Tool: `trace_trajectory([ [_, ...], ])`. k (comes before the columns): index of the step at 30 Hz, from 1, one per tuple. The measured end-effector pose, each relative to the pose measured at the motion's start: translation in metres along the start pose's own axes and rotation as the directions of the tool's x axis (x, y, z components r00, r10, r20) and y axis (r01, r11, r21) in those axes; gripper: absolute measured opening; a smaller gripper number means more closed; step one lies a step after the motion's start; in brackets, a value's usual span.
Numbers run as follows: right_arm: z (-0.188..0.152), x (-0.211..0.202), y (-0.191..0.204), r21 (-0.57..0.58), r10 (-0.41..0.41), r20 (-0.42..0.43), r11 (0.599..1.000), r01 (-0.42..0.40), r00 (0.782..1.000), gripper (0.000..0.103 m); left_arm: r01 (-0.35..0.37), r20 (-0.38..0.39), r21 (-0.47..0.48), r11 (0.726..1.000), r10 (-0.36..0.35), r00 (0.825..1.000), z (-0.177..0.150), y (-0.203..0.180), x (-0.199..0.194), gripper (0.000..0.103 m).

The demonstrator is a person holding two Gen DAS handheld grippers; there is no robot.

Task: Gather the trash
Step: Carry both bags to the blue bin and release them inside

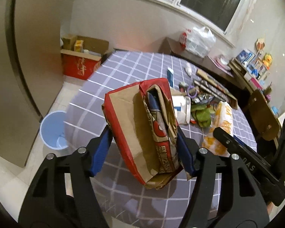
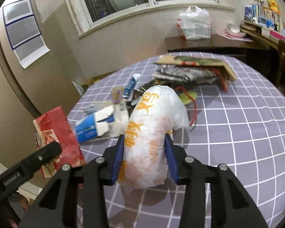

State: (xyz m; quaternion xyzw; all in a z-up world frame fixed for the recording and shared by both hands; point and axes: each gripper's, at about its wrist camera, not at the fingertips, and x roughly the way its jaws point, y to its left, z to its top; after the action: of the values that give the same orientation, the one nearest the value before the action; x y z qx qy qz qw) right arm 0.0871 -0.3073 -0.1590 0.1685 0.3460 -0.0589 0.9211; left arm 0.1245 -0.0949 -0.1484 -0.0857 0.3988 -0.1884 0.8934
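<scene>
My left gripper (image 1: pixel 144 142) is shut on a red and brown paper bag (image 1: pixel 140 125), folded and held above the table's near left edge. The bag also shows in the right wrist view (image 2: pixel 57 133). My right gripper (image 2: pixel 144 148) is shut on a white plastic bag with orange print (image 2: pixel 152 129), lifted just above the cloth. That bag also shows in the left wrist view (image 1: pixel 222 125). More trash lies mid-table: a blue and white carton (image 2: pixel 96 125), green scraps (image 1: pixel 201 115), a flattened cardboard box (image 2: pixel 197 64). A light blue bin (image 1: pixel 54 131) stands on the floor left of the table.
The table has a purple checked cloth (image 2: pixel 247 125). A red cardboard box (image 1: pixel 81 62) stands on the floor beyond it. A dark side table holds a white plastic bag (image 2: pixel 195 22). A wooden chair (image 1: pixel 264 114) stands at the right. Shelves with books line the right wall.
</scene>
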Motion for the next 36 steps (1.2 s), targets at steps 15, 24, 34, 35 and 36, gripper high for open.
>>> trace_trajectory([
  [15, -0.006, -0.006, 0.162, -0.198, 0.313, -0.096, 0.924, -0.327, 0.945, 0.041, -0.217, 0.088, -0.095, 0.972, 0.225, 0.97, 0.005, 0.121, -0.065, 0.064],
  [24, -0.018, 0.065, 0.275, -0.294, 0.379, -0.224, 0.852, -0.433, 0.898, 0.041, -0.363, 0.026, -0.217, 0.906, 0.377, 0.926, 0.012, 0.227, -0.052, 0.064],
  [34, -0.007, 0.184, 0.333, -0.282, 0.325, -0.226, 0.881, -0.381, 0.918, 0.076, -0.491, -0.05, -0.24, 0.837, 0.495, 0.868, 0.031, 0.301, -0.013, 0.065],
  [35, -0.009, 0.184, 0.331, -0.277, 0.317, -0.225, 0.886, -0.373, 0.921, 0.076, -0.492, -0.054, -0.238, 0.837, 0.494, 0.868, 0.029, 0.305, -0.012, 0.065],
  [36, -0.011, 0.185, 0.329, -0.273, 0.315, -0.225, 0.888, -0.37, 0.922, 0.077, -0.491, -0.058, -0.234, 0.839, 0.492, 0.868, 0.031, 0.306, -0.008, 0.065],
])
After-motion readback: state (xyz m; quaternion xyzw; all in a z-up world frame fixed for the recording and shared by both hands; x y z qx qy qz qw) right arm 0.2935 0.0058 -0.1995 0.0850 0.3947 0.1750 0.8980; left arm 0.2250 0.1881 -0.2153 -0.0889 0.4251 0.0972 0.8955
